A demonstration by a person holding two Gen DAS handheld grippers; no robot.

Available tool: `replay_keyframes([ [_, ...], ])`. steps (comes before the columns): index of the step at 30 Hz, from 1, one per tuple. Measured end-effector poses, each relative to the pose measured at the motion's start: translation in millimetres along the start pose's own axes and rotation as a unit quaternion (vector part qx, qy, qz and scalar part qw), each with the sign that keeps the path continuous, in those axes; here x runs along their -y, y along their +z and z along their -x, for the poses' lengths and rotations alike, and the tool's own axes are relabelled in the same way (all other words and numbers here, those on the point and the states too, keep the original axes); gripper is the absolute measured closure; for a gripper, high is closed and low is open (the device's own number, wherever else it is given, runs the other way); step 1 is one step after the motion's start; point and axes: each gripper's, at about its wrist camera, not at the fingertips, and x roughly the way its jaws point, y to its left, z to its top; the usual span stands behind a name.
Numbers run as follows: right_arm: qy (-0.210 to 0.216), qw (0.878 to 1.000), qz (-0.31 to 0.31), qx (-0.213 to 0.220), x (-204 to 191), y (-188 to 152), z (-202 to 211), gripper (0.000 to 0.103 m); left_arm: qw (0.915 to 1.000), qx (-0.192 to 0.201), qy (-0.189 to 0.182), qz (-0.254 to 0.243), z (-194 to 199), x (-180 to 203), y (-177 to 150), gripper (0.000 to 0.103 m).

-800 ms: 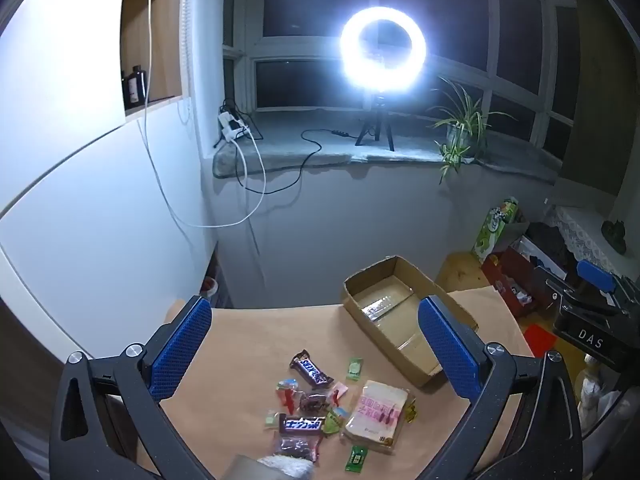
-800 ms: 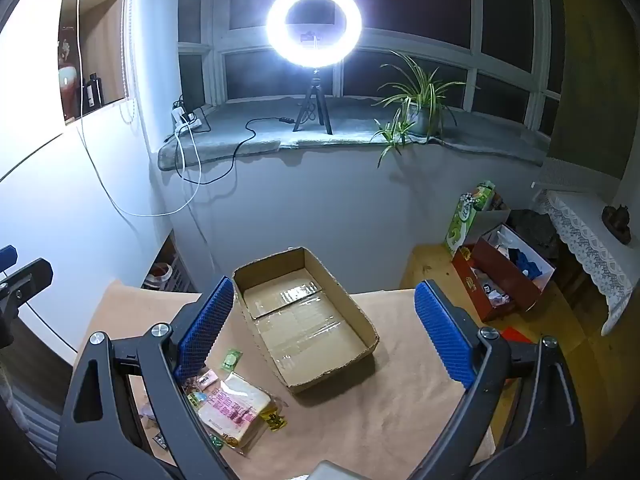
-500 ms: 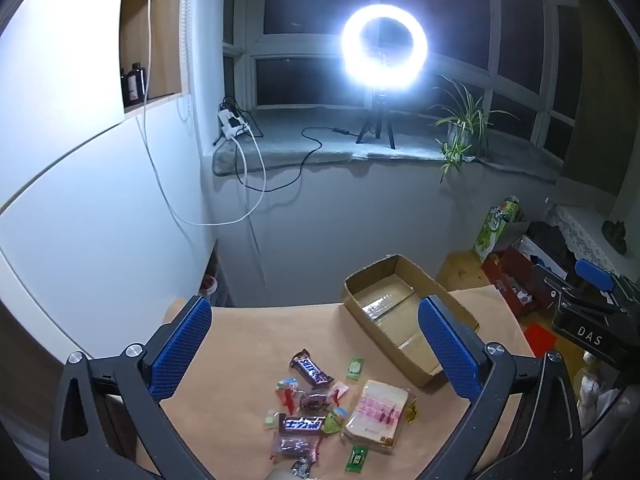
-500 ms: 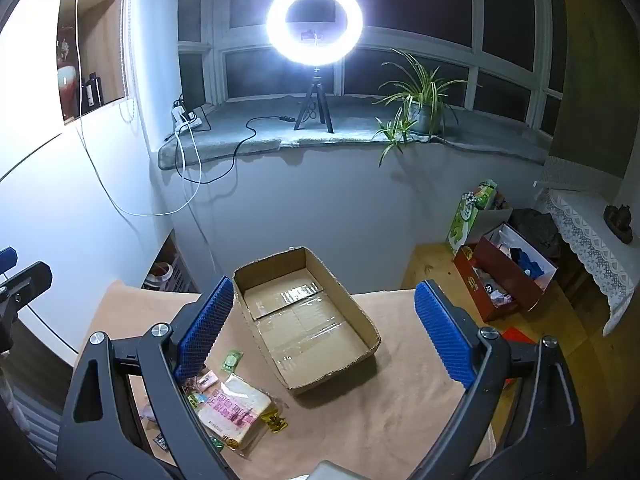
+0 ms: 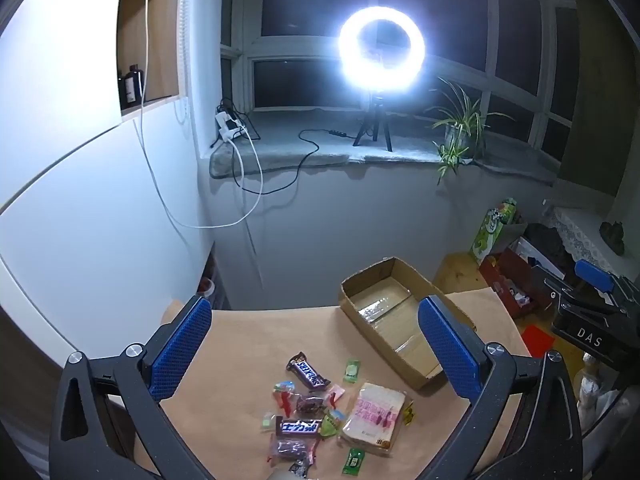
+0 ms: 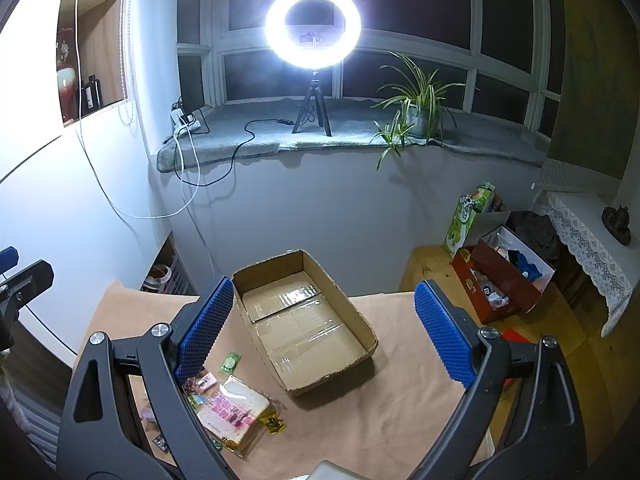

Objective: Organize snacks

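A pile of small snacks lies on the brown paper-covered table [image 5: 248, 336]: a Snickers bar [image 5: 307, 370], a dark bar with white letters [image 5: 299, 427], a pink bread pack [image 5: 373, 417] and several green candies. An empty shallow cardboard box [image 6: 304, 320] stands behind them, also seen in the left wrist view as the box [image 5: 384, 312]. My left gripper [image 5: 316, 348] hangs open above the pile with nothing between its blue pads. My right gripper [image 6: 324, 332] is open over the box, holding nothing. The pink bread pack [image 6: 236, 410] lies at its lower left.
A bright ring light [image 6: 313, 26] on a tripod and a potted plant [image 6: 420, 108] stand on the windowsill behind the table. On the floor to the right are a red box [image 6: 500, 284] of clutter and a green carton [image 6: 468, 216]. A white wall is on the left.
Both views have barely shifted. A pale object at the bottom edge of the left wrist view has sunk lower, and more of the snack pile shows.
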Motion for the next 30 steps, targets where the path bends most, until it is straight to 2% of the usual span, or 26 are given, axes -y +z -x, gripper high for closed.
replay_keyframes([
  [30,-0.001,1.000,0.001,0.000,0.7,3.0,-2.3,0.008,1.0000,0.003,-0.005,0.008,-0.3,-2.0,0.4,0.001],
])
